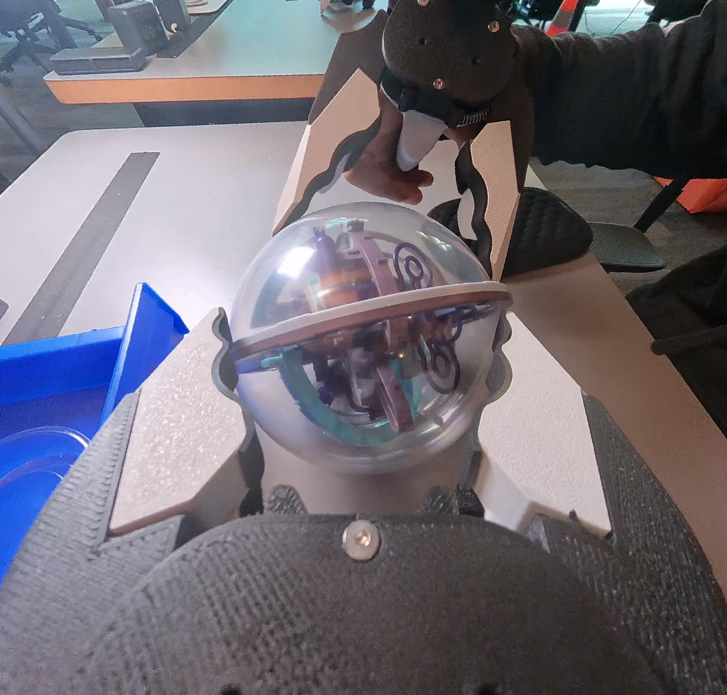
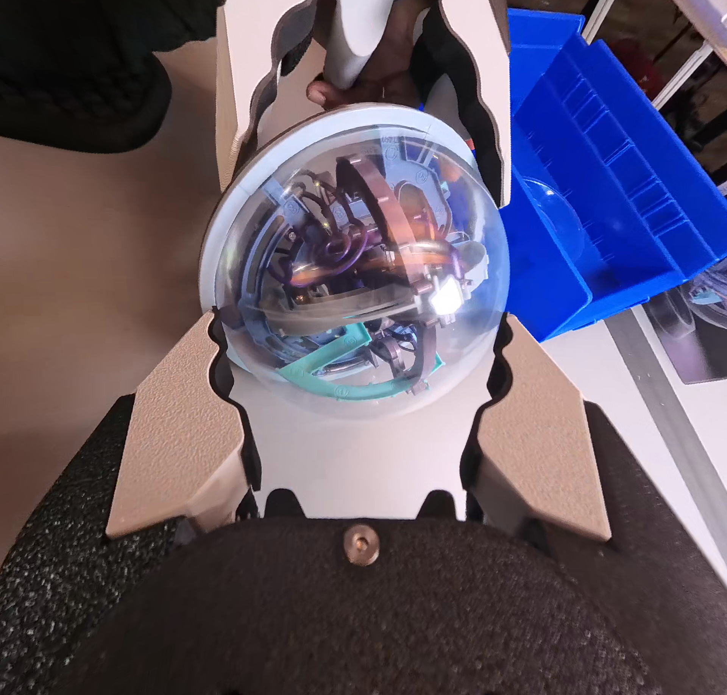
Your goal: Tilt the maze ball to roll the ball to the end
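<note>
Left gripper (image 1: 364, 330) jaws spread wide, pinching maze ball (image 1: 366, 338) at 9 and 3 o'clock. Ball above counter (image 1: 177, 212); white seam ring runs 8 to 2 o'clock. Right gripper (image 2: 360, 330) opposite, jaws wide against the ball's sides; contact unclear. Blue bin (image 1: 59, 361) at 9 o'clock.

Pale desks (image 1: 220, 66), black mesh chairs (image 1: 547, 235) and an orange cone (image 1: 568, 7) fill the room.
</note>
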Demonstrator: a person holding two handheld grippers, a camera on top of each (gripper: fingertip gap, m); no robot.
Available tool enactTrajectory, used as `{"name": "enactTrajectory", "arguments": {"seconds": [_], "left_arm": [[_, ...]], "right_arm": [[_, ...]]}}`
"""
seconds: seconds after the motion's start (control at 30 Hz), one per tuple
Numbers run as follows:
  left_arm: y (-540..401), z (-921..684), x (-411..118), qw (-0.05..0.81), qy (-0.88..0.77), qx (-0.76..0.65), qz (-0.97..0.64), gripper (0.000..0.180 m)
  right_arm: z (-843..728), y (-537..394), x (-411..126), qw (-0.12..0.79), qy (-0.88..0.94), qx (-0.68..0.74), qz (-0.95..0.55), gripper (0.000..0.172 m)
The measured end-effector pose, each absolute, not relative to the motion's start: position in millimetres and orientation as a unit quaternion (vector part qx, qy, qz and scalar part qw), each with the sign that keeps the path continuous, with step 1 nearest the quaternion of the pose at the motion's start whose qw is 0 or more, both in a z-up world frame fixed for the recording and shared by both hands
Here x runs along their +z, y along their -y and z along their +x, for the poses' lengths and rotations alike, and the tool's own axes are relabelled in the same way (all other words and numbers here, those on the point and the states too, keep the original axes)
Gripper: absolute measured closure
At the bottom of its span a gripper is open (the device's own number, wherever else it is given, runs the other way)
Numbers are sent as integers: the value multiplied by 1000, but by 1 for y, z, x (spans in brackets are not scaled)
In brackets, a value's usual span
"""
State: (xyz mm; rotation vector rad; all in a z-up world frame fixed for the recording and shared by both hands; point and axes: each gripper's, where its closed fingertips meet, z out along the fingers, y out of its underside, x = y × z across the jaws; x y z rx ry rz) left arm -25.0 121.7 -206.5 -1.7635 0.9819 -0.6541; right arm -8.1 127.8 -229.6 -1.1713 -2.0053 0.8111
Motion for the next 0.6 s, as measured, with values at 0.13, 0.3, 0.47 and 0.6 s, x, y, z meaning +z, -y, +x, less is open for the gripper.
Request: {"name": "enactTrajectory", "arguments": {"seconds": [0.13, 0.3, 0.47, 0.6], "left_arm": [[-122, -22, -207, 481, -402, -269, -731, 50], [-120, -18, -207, 467, -396, -281, -739, 50], [-118, -16, -206, 454, -399, -280, -746, 51], [-119, -16, -200, 448, -388, -279, -756, 57]], "right_arm": [[-6, -127, -229, 341, 756, 333, -448, 40], [-2, -123, -227, 350, 736, 361, -454, 40], [2, -121, -226, 361, 715, 382, -462, 41], [5, -121, -224, 359, 682, 420, -478, 41]]}}
